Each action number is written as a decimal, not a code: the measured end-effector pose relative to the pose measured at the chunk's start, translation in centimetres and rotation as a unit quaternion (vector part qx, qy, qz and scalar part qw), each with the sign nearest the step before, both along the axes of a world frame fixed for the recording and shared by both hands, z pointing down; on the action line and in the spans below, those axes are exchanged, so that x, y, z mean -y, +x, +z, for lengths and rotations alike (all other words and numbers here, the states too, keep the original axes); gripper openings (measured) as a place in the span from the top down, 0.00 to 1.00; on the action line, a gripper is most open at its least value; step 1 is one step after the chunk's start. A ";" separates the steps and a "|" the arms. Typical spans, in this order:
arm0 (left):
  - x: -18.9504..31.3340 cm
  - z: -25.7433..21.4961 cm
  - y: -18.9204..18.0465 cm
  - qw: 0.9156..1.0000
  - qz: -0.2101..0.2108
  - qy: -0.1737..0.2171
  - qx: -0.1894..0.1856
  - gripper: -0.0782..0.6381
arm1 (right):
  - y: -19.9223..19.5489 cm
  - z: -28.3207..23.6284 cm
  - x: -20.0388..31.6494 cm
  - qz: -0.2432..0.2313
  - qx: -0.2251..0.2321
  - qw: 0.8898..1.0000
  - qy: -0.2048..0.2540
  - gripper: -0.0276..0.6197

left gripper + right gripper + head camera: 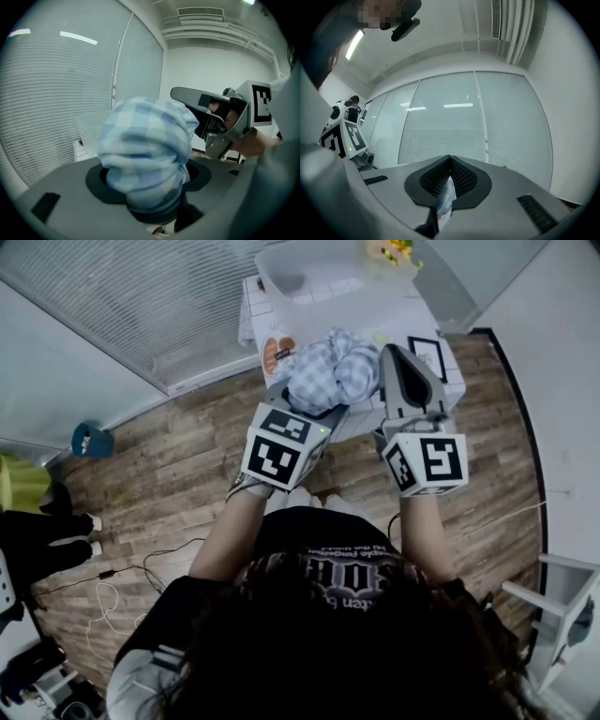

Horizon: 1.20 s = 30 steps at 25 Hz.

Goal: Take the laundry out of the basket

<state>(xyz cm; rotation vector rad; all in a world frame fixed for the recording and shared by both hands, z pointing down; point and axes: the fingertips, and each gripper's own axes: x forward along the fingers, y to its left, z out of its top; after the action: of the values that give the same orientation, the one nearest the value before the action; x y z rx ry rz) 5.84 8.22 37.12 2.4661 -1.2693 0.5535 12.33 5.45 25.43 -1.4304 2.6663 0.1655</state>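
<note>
Wood-grain planks cover the floor (169, 456), and ribbed white blinds (122, 306) line the glass wall beside it. Against that wall stands a small table (251, 310) under a white covering printed in square tiles. On its far part sits the basket (281, 273), a translucent, smooth-walled plastic tub with rounded corners.

Out of the basket and in front of it, over the table's near edge, hangs the checked cloth (328, 371). It is soft woven fabric in pale blue and white squares, bunched into a rounded, creased lump with deep folds.

The left gripper (314, 412) has its grey jaws part-way apart and clamped around this lump. In the left gripper view the fabric bulges up out of the dark pad recess and fills the gap completely.

The right gripper (449, 164) is just beside the cloth's right edge. Its jaws are drawn nearly together, their black ribbed pads meeting in a narrow V. A thin, flat sliver of the pale blue fabric is pinched between them and trails down toward the camera.

Each gripper carries a white cube with black square markers at its rear, above the person's forearms.
</note>
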 end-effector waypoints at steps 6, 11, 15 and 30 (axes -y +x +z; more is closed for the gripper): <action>-0.6 0.1 -0.1 1.000 0.000 -0.002 0.001 0.49 | 0.3 0.1 -0.4 0.007 -0.004 1.000 -0.002 0.91; -1.2 0.8 0.4 1.000 0.006 -0.009 -0.001 0.49 | 0.9 0.1 -0.6 0.022 -0.015 1.000 0.002 0.92; -1.2 0.8 0.7 1.000 0.013 -0.012 -0.002 0.49 | 1.2 0.1 -0.7 0.028 -0.018 0.999 0.002 0.92; -1.1 1.2 2.3 1.000 0.023 -0.012 0.001 0.49 | 3.1 -0.1 -0.8 0.035 -0.009 0.999 0.003 0.92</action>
<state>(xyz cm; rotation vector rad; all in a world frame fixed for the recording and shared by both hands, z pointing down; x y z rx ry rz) 8.11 9.37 38.30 2.4811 -1.2008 0.5808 15.39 6.22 25.29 -1.5278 2.6286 0.1938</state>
